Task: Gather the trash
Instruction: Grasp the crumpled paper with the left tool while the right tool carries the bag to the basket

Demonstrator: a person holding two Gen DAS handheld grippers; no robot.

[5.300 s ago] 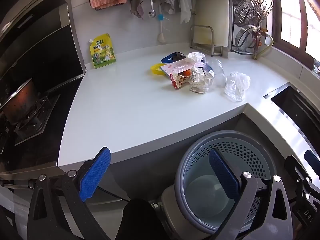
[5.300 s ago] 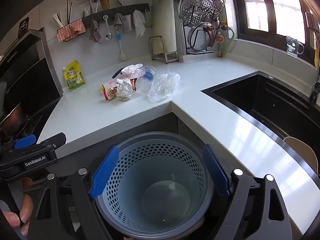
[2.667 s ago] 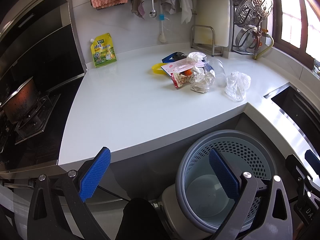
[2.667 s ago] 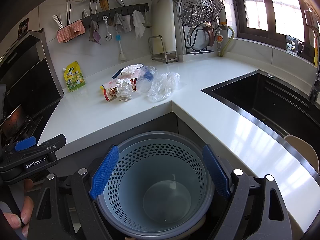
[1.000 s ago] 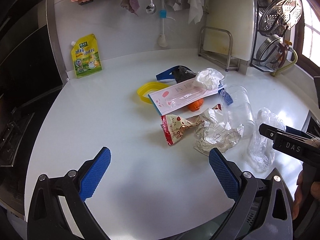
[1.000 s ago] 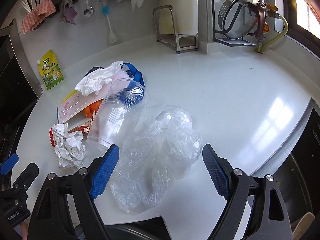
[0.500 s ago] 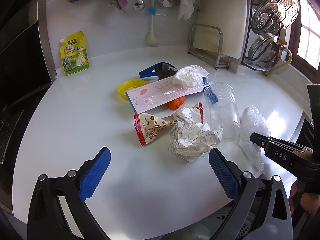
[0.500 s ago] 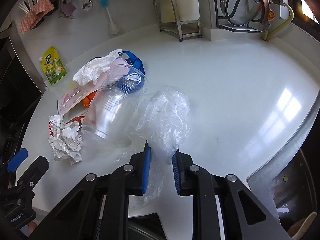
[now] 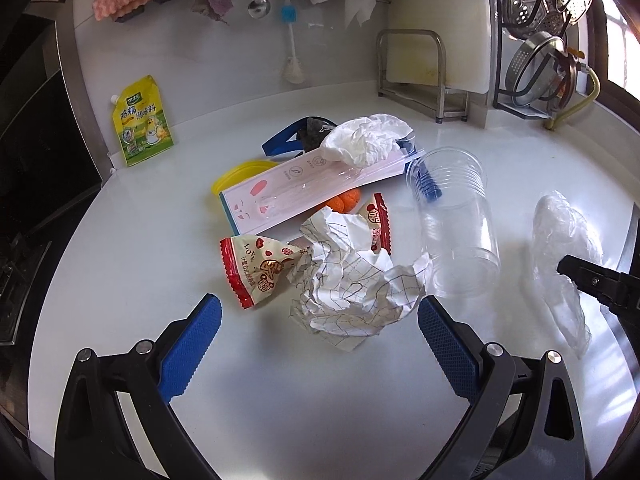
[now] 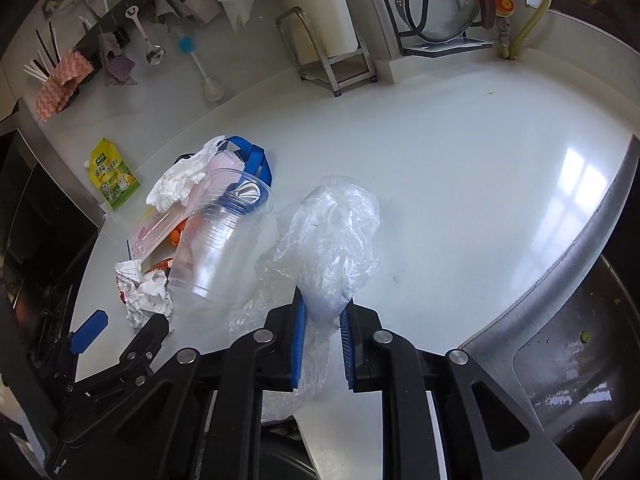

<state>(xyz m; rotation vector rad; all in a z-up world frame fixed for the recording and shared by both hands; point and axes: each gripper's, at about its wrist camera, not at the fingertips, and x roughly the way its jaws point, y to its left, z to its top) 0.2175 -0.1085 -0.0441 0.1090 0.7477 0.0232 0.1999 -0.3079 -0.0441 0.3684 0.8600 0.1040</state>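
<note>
Table: 1 white table (image 9: 120, 280), trash gathered near its middle.
Plastic bag: 1 clear plastic bag (image 10: 332, 240), at the right of the pile, its near end pinched between blue pads.
Right hand-held gripper: 1 right hand-held gripper (image 10: 322, 344), clamped on the plastic bag.
Left hand-held gripper: 1 left hand-held gripper (image 9: 320, 348), pads wide apart, nothing between them, just short of the crumpled paper.
Crumpled paper: 1 ball of checked crumpled paper (image 9: 352, 280), nearest item of the pile.
Snack wrapper: 1 red-and-white snack wrapper (image 9: 256, 268), partly under the paper.
Plastic cups: 1 nested stack of clear plastic cups (image 9: 456, 224), lying on its side; count within the stack cannot be told.
Tissue: 1 white tissue (image 9: 364, 140), on a flat pink-and-white package (image 9: 296, 192).
Seasoning pouch: 1 yellow seasoning pouch (image 9: 140, 124), leaning on the wall.
</note>
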